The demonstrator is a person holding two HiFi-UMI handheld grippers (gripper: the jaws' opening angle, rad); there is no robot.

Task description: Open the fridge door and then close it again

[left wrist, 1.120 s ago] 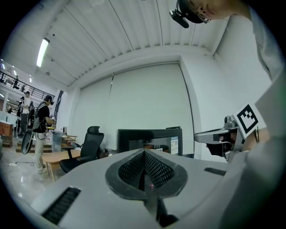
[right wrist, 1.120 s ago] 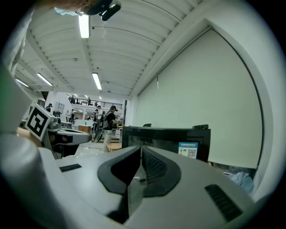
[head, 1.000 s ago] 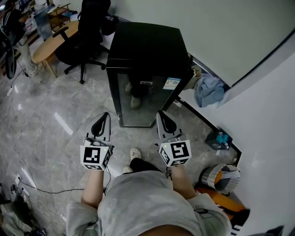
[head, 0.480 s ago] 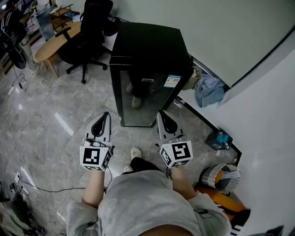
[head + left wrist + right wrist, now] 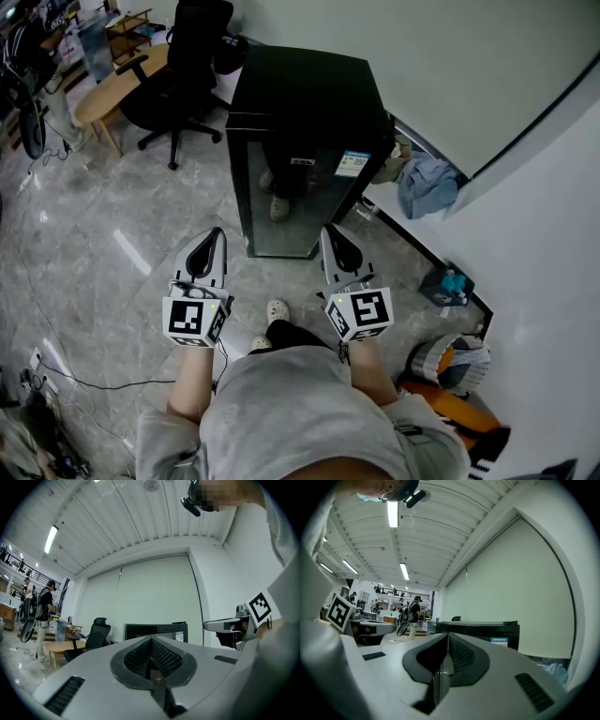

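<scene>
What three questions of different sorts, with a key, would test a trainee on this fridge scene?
1. True or false: the fridge has its glass door swung open.
2. What lies on the floor at the fridge's right in the head view? A: a blue cloth. B: a ladder. C: a red bucket.
3. Fill in: the left gripper and the right gripper both have their jaws ____, with nothing between them, short of the fridge.

Key: 1 false, the door is closed. 2 A. 3 shut.
</scene>
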